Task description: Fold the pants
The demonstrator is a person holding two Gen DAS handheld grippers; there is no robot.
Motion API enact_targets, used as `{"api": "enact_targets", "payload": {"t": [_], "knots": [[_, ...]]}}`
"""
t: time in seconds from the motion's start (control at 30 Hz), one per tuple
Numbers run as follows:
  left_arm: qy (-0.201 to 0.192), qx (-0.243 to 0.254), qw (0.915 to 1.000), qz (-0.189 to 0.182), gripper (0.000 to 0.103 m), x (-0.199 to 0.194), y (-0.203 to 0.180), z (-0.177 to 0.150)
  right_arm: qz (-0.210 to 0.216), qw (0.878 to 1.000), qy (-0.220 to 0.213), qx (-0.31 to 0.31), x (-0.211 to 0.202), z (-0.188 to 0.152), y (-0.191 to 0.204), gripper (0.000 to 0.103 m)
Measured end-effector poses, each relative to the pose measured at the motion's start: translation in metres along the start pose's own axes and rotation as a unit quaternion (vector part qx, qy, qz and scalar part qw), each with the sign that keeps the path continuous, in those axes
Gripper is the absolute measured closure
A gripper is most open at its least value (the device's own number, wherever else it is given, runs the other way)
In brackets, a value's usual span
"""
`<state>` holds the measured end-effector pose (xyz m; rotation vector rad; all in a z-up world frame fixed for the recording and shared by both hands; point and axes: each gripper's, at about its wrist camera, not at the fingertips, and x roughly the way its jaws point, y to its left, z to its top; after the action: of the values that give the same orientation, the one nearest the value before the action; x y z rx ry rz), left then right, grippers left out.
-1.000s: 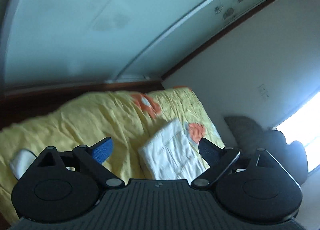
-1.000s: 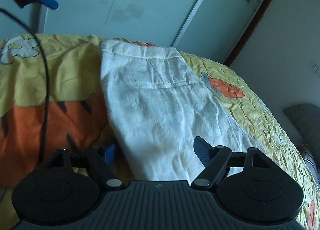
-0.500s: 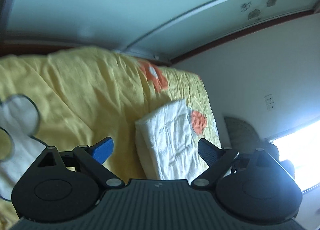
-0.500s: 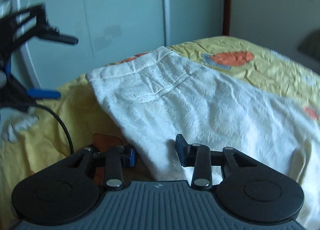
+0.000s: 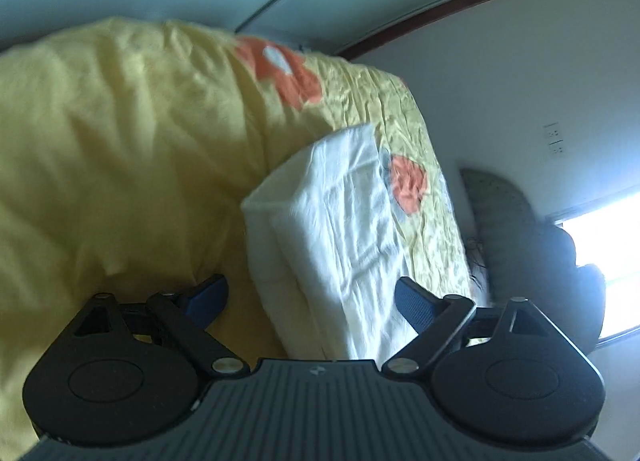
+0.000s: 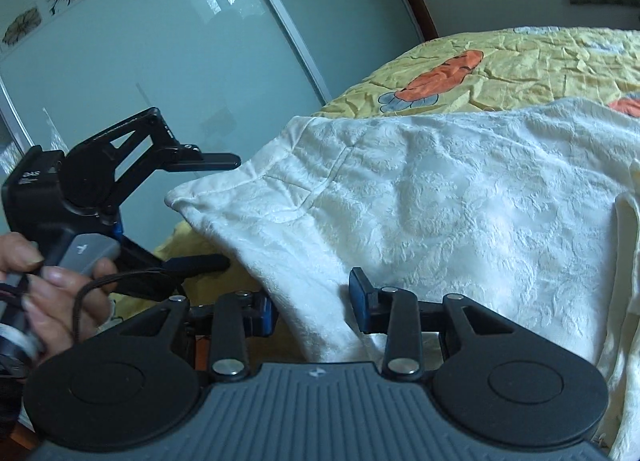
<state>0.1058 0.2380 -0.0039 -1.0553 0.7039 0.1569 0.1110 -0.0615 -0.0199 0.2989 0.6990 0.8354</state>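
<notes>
White textured pants (image 6: 420,213) lie on the yellow bed cover (image 6: 540,65), folded lengthwise. My right gripper (image 6: 312,307) is shut on their near edge, with the cloth pinched between the blue pads. My left gripper (image 6: 228,211), held by a hand (image 6: 44,277), straddles the waist corner with one finger above and one below. In the left wrist view the pants (image 5: 344,221) run between that gripper's (image 5: 312,301) wide jaws. The jaws are closing, and the left pad (image 5: 208,297) is still clear of the cloth.
The bed cover (image 5: 120,149) has orange flower prints. Frosted sliding doors (image 6: 180,61) stand behind the bed. A white wall with sockets (image 5: 554,139), a bright window (image 5: 608,261) and a dark heap (image 5: 540,273) lie past the far side.
My left gripper came down to the pants' waist corner and its jaws narrowed a little. My right gripper rolled and closed from wide open onto the pants' near edge.
</notes>
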Motion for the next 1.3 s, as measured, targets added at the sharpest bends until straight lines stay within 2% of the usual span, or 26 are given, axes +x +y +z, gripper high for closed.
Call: {"api": "enact_targets", "payload": {"t": [0.07,0.17,0.2,0.23,0.27,0.33,0.4,0.47,0.57,0.6,0.67,0.77,0.83,0.9,0.97,1.03,1.17,1.3], "knots": [[-0.01,0.027,0.9987,0.041,0.053,0.003,-0.009,0.002,0.001,1.0,0.001,-0.004,0.0,0.0,0.001,0.068],[-0.017,0.066,0.9959,0.06,0.077,0.006,-0.012,0.0,-0.007,1.0,0.002,-0.022,-0.001,0.0,0.009,0.064],[-0.023,0.083,0.9943,0.063,0.077,0.005,-0.014,-0.001,-0.012,1.0,0.006,-0.025,-0.003,0.001,0.011,0.058],[-0.029,0.101,0.9923,0.067,0.079,0.004,-0.016,-0.002,-0.016,1.0,0.01,-0.025,-0.006,0.003,0.013,0.047],[-0.034,0.118,0.9899,0.071,0.082,0.005,-0.019,-0.004,-0.015,1.0,0.008,-0.021,-0.011,0.006,0.014,0.044],[-0.049,0.152,0.9842,0.077,0.083,0.001,-0.029,-0.009,0.003,1.0,-0.006,-0.003,-0.027,0.013,0.01,0.042],[-0.072,0.209,0.9719,0.082,0.086,-0.008,-0.047,-0.018,0.026,0.999,-0.023,0.033,-0.046,0.022,-0.004,0.042],[-0.097,0.284,0.9505,0.078,0.087,-0.019,-0.073,-0.035,0.048,0.995,-0.043,0.081,-0.066,0.031,-0.029,0.039],[-0.125,0.395,0.9083,0.059,0.087,-0.029,-0.112,-0.07,0.049,0.985,-0.072,0.15,-0.101,0.04,-0.072,0.032],[-0.127,0.418,0.8985,0.047,0.087,-0.031,-0.123,-0.082,0.045,0.981,-0.082,0.17,-0.112,0.041,-0.086,0.031],[-0.121,0.448,0.8854,0.022,0.087,-0.032,-0.139,-0.105,0.037,0.971,-0.096,0.216,-0.128,0.042,-0.116,0.029],[-0.089,0.473,0.8762,-0.013,0.087,-0.024,-0.154,-0.138,0.051,0.953,-0.106,0.28,-0.141,0.035,-0.152,0.028],[-0.064,0.485,0.8721,-0.016,0.087,-0.009,-0.16,-0.16,0.056,0.943,-0.105,0.312,-0.141,0.031,-0.168,0.026],[-0.037,0.487,0.8725,-0.016,0.087,0.007,-0.16,-0.178,0.058,0.938,-0.1,0.328,-0.14,0.025,-0.174,0.026],[-0.015,0.493,0.87,-0.012,0.087,0.019,-0.156,-0.193,0.056,0.938,-0.088,0.332,-0.134,0.023,-0.176,0.026],[-0.004,0.506,0.8622,-0.004,0.087,0.029,-0.151,-0.206,0.055,0.941,-0.075,0.327,-0.126,0.023,-0.173,0.026],[-0.008,0.531,0.847,0.004,0.087,0.035,-0.139,-0.221,0.056,0.946,-0.049,0.315,-0.11,0.029,-0.166,0.026],[-0.009,0.53,0.8478,0.003,0.087,0.034,-0.135,-0.222,0.057,0.95,-0.027,0.307,-0.093,0.037,-0.156,0.026]]}}
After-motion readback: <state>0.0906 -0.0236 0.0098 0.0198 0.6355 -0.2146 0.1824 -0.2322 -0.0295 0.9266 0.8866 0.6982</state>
